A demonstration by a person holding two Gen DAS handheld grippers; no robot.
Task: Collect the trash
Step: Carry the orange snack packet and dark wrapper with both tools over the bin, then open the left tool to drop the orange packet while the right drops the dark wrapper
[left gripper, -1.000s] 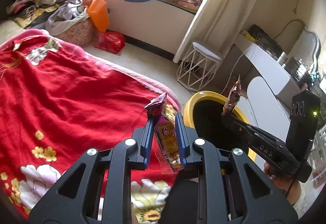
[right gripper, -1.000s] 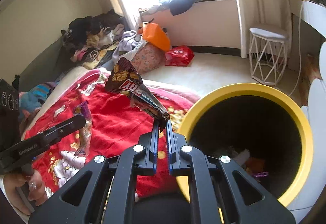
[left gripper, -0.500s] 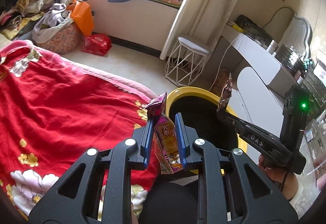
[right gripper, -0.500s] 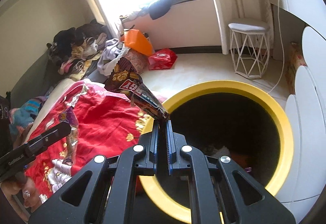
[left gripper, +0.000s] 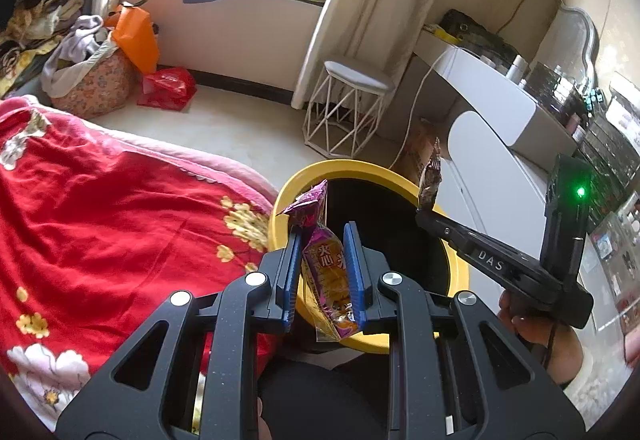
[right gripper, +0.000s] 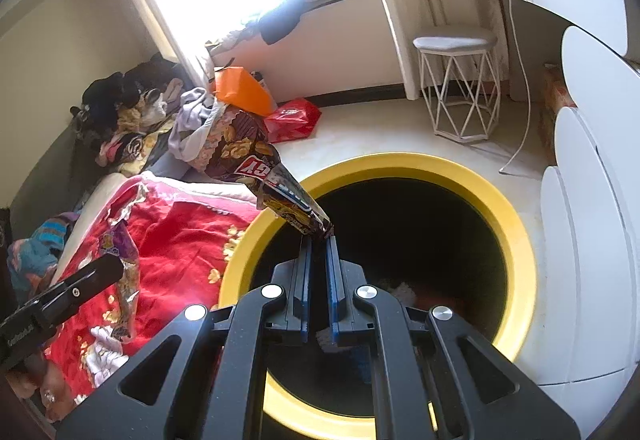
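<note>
Both grippers now nearer yellow bin [right gripper: 516, 236]: left gripper [left gripper: 323, 240] clamps purple wrapper [left gripper: 326, 272] mid-body, right gripper [right gripper: 318, 246] pinches brown snack bag [right gripper: 256, 167] by its corner; both light, crinkly, probably slippery.

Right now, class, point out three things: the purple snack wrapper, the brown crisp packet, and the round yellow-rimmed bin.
purple snack wrapper [left gripper: 326, 264]: left wrist view, printed middle between the fingers.
brown crisp packet [right gripper: 256, 163]: right wrist view, wide printed upper part.
round yellow-rimmed bin [right gripper: 404, 161]: right wrist view, far rim.
</note>
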